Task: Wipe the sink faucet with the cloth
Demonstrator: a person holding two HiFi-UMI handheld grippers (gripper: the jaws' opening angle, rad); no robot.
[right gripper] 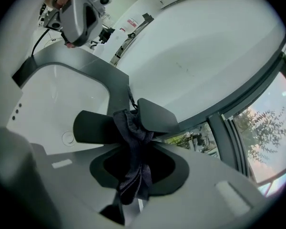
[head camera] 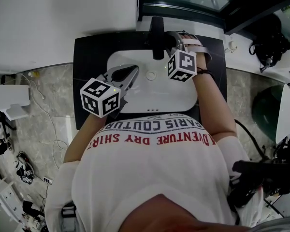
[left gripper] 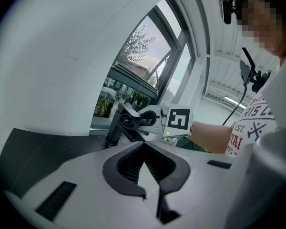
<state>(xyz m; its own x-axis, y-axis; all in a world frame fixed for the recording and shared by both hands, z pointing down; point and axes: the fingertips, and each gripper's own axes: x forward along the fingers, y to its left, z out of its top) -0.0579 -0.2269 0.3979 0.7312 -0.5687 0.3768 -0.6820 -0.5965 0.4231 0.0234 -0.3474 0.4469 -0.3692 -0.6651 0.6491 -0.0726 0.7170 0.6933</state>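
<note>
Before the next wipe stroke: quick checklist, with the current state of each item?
1. Cloth clamped: ok. The right gripper is shut on it.
2. Cloth at the faucet: ok. It looks to lie against the black body.
3. Left gripper out of the way: ok. It is over the basin, apart from the faucet, shut and empty.
4. Water off: ok. No stream is visible.
5. Which parts of the faucet are already wiped: cannot tell.
</note>
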